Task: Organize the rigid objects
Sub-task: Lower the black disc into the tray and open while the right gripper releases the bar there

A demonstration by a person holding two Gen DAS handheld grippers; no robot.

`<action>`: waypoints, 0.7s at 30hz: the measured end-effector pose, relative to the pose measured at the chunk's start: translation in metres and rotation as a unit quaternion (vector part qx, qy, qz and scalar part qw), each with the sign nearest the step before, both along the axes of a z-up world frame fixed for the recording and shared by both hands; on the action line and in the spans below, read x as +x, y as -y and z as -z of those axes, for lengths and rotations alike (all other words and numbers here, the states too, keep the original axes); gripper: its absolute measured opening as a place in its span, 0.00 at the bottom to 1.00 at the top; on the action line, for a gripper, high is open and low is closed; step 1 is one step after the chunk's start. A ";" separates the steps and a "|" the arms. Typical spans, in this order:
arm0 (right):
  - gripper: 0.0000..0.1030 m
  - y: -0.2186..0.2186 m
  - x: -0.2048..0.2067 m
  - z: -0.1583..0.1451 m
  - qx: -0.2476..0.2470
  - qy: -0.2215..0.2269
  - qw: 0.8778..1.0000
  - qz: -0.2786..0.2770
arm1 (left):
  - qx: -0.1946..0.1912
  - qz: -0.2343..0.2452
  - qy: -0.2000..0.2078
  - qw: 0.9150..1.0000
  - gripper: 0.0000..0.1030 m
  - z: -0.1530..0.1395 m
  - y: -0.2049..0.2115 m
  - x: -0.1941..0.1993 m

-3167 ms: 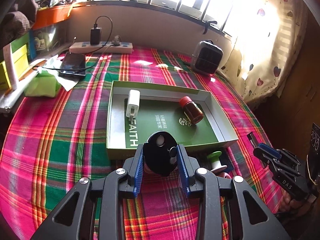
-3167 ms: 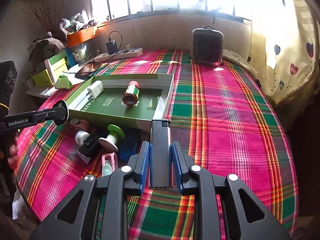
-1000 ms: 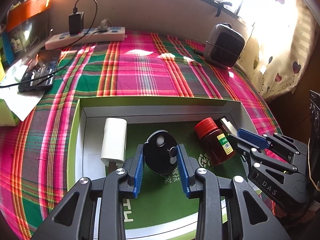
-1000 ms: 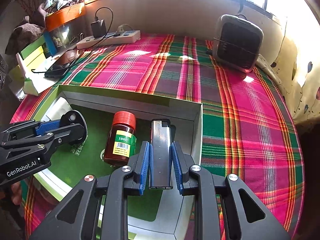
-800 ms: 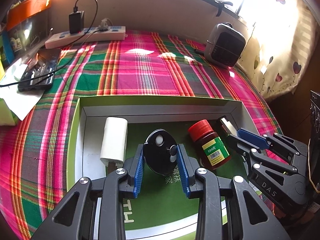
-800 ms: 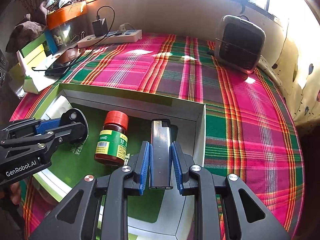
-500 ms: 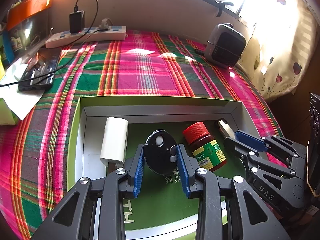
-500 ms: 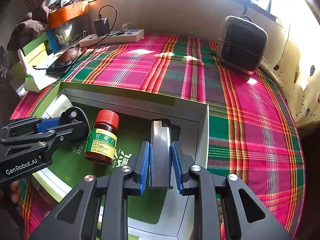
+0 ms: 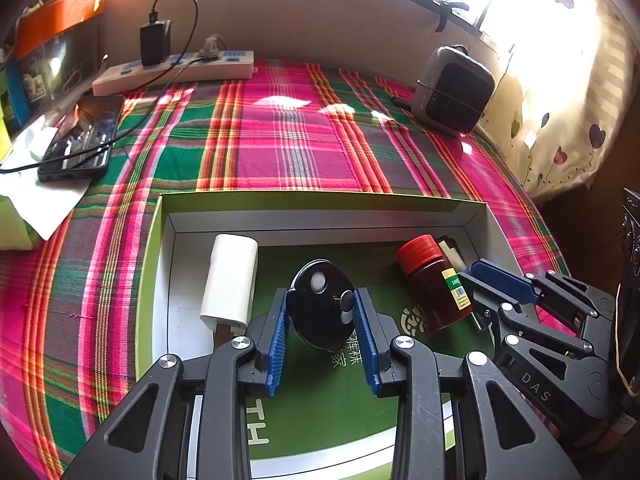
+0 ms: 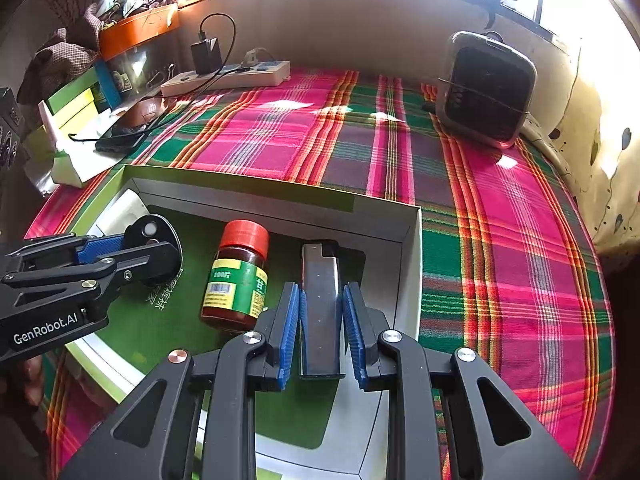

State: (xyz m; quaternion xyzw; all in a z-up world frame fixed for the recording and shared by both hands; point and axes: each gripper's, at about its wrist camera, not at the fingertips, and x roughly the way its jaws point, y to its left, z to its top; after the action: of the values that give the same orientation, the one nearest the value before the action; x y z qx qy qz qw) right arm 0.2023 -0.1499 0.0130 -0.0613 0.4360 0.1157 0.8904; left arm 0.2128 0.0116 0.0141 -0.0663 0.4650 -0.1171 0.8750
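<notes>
A shallow green box (image 9: 320,196) lies on the plaid cloth. Inside it are a white charger (image 9: 230,280) and a brown bottle with a red cap (image 9: 436,288), which lies on its side. My left gripper (image 9: 320,300) is shut on a black round disc (image 9: 320,312) over the box's green floor. In the right wrist view my right gripper (image 10: 321,292) is shut on a grey lighter (image 10: 322,308) over the box's right end, just right of the bottle (image 10: 236,280). The left gripper (image 10: 132,252) reaches in from the left there.
A white power strip (image 9: 172,74) with a black plug and a phone (image 9: 80,136) sit at the back left. A grey boxy appliance (image 10: 486,88) stands at the back right. A curtain hangs along the right edge of the table.
Both grippers came from in front of the box to over it, still holding their things. In the last second they kept still, while the bottle rolled a little left and back again.
</notes>
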 end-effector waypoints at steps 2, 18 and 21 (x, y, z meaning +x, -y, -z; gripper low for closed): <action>0.24 0.000 -0.001 0.000 0.001 0.002 1.000 0.002 | 0.000 -0.001 -0.001 1.000 0.32 0.000 0.000 0.000; 0.32 0.005 -0.017 -0.013 0.003 0.027 1.000 0.013 | -0.003 -0.009 0.019 1.000 0.40 -0.016 -0.005 -0.015; 0.32 0.005 -0.023 -0.018 0.007 0.032 0.999 0.013 | -0.005 -0.011 0.024 1.000 0.40 -0.021 -0.008 -0.021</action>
State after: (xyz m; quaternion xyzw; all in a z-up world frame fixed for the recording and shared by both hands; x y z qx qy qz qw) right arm 0.1795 -0.1552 0.0310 -0.0530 0.4074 0.1047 0.9057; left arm 0.1917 0.0194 0.0347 -0.0729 0.4421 -0.1119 0.8870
